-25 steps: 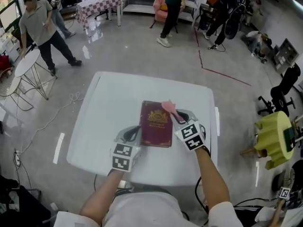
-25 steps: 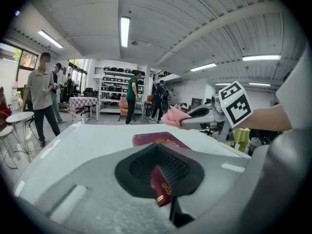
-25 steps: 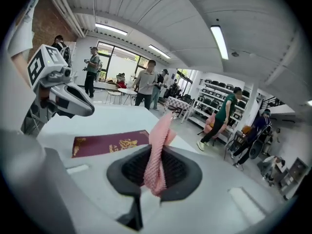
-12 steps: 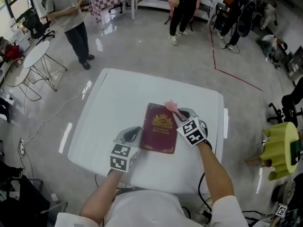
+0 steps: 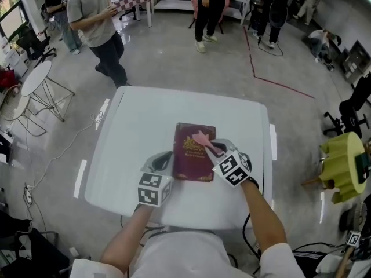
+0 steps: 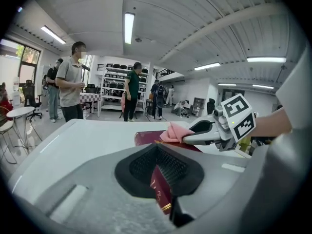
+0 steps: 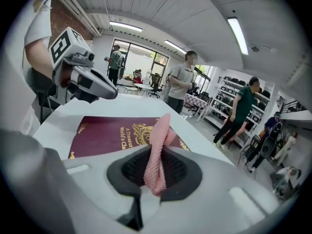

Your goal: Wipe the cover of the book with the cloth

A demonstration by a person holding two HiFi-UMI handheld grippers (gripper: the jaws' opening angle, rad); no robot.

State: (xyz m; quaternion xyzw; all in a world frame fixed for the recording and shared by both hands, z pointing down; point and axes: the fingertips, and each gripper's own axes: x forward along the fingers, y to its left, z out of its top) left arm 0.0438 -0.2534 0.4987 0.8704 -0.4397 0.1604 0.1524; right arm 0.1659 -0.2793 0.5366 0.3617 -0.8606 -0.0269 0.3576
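A maroon book (image 5: 194,161) with gold print lies on the white table (image 5: 145,120). My left gripper (image 5: 165,161) is at the book's left edge, shut on that edge; in the left gripper view the book (image 6: 161,189) sits between the pads. The right gripper (image 5: 213,149) is shut on a pink cloth (image 5: 201,138), which rests on the upper middle of the cover. In the right gripper view the cloth (image 7: 157,150) hangs between the jaws over the book (image 7: 112,135), with the left gripper (image 7: 95,87) beyond. The left gripper view shows the cloth (image 6: 173,132) on the cover.
A person in a grey shirt (image 5: 93,22) stands just past the table's far left corner, with others further back. A small round white table (image 5: 35,77) is at the left. A yellow-green stool (image 5: 339,167) stands at the right.
The right gripper has drawn the pink cloth from the book's far right corner down onto the cover's upper middle. The left gripper holds its place. The grey-shirted person has come nearer.
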